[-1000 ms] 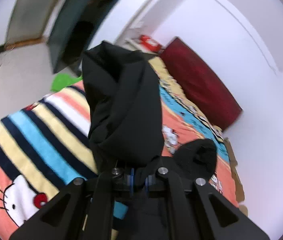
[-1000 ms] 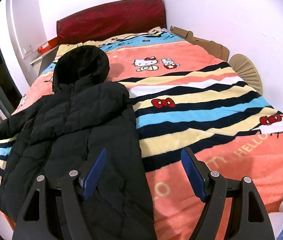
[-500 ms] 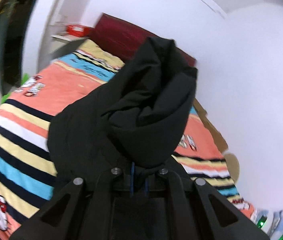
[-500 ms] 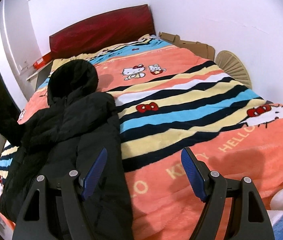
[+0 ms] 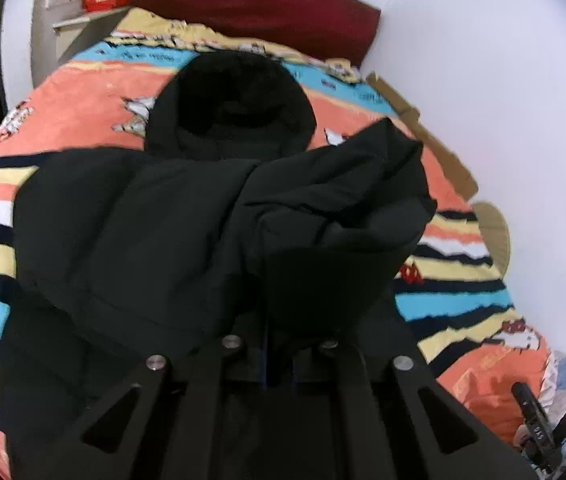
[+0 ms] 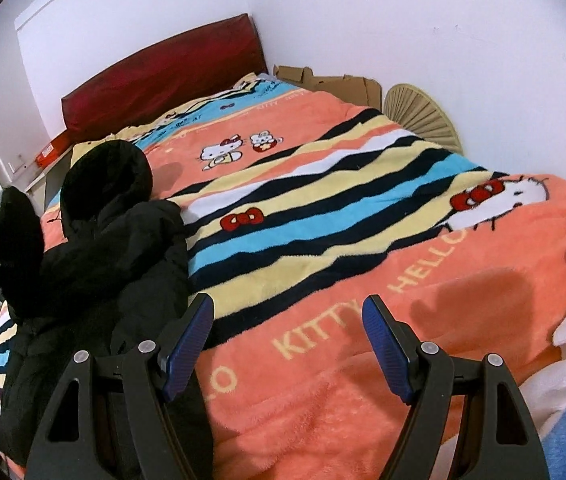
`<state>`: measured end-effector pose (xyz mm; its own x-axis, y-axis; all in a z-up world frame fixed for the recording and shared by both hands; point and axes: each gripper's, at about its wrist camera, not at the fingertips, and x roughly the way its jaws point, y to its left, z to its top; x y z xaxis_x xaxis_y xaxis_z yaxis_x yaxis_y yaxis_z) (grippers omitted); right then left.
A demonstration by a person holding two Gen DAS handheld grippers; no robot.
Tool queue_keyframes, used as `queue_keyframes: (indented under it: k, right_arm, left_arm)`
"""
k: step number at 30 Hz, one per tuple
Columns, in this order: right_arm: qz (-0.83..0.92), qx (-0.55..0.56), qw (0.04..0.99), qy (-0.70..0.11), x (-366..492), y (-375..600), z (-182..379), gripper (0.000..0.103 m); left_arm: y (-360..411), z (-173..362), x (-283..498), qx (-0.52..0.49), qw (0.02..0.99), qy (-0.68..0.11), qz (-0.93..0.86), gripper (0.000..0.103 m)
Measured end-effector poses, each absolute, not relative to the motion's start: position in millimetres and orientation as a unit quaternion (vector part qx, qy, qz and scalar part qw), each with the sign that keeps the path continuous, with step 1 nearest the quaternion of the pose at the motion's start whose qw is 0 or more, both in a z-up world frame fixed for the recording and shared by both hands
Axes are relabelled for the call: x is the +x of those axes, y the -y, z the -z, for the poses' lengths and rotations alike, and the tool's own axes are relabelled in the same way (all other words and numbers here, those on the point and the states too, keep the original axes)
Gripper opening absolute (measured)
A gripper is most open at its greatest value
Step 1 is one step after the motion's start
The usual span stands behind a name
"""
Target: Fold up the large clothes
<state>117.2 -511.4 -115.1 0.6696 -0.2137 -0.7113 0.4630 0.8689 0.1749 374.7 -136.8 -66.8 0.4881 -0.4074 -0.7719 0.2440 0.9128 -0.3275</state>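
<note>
Left claw [image 5: 279, 356] grips black jacket [image 5: 187, 232] sleeve [image 5: 347, 216].

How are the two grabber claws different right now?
The left gripper is pinched shut on the black jacket's sleeve, while the right gripper is wide open and holds nothing. The left gripper's fingers are hidden behind black cloth, but the right gripper's blue pads show plainly. The left gripper faces the black jacket; the right gripper faces mostly bare striped blanket. Both have black frames and point along the bed.
</note>
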Motion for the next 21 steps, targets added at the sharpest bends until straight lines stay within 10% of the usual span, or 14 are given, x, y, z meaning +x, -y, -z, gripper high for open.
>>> queue_keyframes:
  k: [7, 14, 21]
  right_arm:
    - [0.188, 0.175, 0.892, -0.373, 120, 510, 125, 0.077]
    - [0.187, 0.163, 0.891, -0.38, 123, 502, 126, 0.081]
    - [0.178, 0.142, 0.891, -0.394, 129, 487, 124, 0.081]
  left_arm:
    - [157, 88, 374, -0.056, 0.845, -0.493, 0.2, 0.018]
    - [163, 81, 365, -0.037, 0.845, -0.487, 0.218, 0.057]
    - [152, 58, 355, -0.039, 0.85, -0.459, 0.255, 0.058]
